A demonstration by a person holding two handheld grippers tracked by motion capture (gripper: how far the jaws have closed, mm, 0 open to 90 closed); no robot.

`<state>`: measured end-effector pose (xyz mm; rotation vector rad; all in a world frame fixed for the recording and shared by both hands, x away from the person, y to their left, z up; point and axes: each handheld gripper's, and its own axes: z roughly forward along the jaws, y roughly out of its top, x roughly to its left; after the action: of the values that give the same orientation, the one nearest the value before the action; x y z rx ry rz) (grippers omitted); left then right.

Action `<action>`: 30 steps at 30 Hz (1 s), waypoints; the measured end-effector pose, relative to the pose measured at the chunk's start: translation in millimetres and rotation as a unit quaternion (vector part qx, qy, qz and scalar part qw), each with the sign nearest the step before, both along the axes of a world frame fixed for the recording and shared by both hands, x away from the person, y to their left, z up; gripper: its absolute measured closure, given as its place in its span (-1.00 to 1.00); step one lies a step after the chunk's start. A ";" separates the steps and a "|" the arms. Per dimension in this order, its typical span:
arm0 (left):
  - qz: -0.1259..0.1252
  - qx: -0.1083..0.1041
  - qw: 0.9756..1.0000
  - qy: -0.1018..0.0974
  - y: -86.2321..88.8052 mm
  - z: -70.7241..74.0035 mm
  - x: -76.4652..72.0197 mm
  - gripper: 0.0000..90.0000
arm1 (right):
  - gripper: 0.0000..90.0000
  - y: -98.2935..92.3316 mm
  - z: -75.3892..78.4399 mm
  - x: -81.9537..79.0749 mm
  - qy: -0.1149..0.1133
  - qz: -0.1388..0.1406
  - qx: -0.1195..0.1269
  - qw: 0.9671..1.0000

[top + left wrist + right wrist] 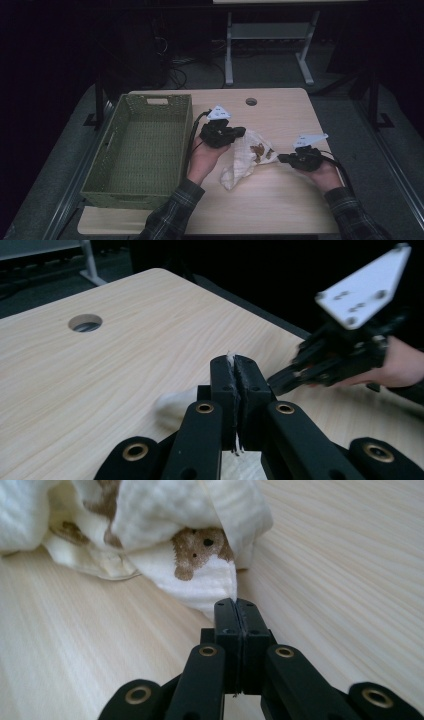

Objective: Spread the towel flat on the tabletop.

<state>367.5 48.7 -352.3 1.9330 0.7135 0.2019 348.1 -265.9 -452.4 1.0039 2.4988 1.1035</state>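
Basket (137,150): a green woven basket stands on the left part of the worktop (280,200), nothing seen inside it.
Left gripper (239,132): it is just right of the basket, held by the left hand (202,157); its fingers (222,385) are together and a thin white edge of the cloth shows pinched between them.
Cloth (245,157): a white cloth with brown animal prints lies crumpled on the worktop, in the middle, between the two grippers; its far left part touches the left gripper.
Right gripper (281,158): it is at the right of the cloth, held by the right hand (327,175); its fingers (226,622) are pressed together at the near right corner of the cloth, and I cannot tell if cloth is between them.
Hole (251,102): a round hole is in the far part of the worktop.
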 end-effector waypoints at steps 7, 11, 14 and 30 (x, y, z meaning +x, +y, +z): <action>0.040 0.001 0.999 -0.006 8.1 2.4 4.2 0.95 | 0.98 -24.4 5.2 -15.8 -0.010 -0.020 -0.011 1.000; 0.067 0.005 0.998 -0.009 11.3 2.6 8.0 0.95 | 0.99 -36.7 5.9 -23.2 -0.009 -0.031 -0.015 0.999; 0.083 0.008 0.996 -0.008 11.7 0.8 11.9 0.95 | 0.99 -45.5 6.0 -29.1 -0.010 -0.039 -0.017 0.999; 0.121 0.053 0.991 0.021 1.6 -29.9 28.6 0.58 | 0.54 -57.4 5.3 -42.9 0.001 -0.035 -0.009 0.999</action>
<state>396.1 50.4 -382.3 1.9531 0.9825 0.3564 305.1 -323.3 -447.1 1.0791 2.4516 1.0568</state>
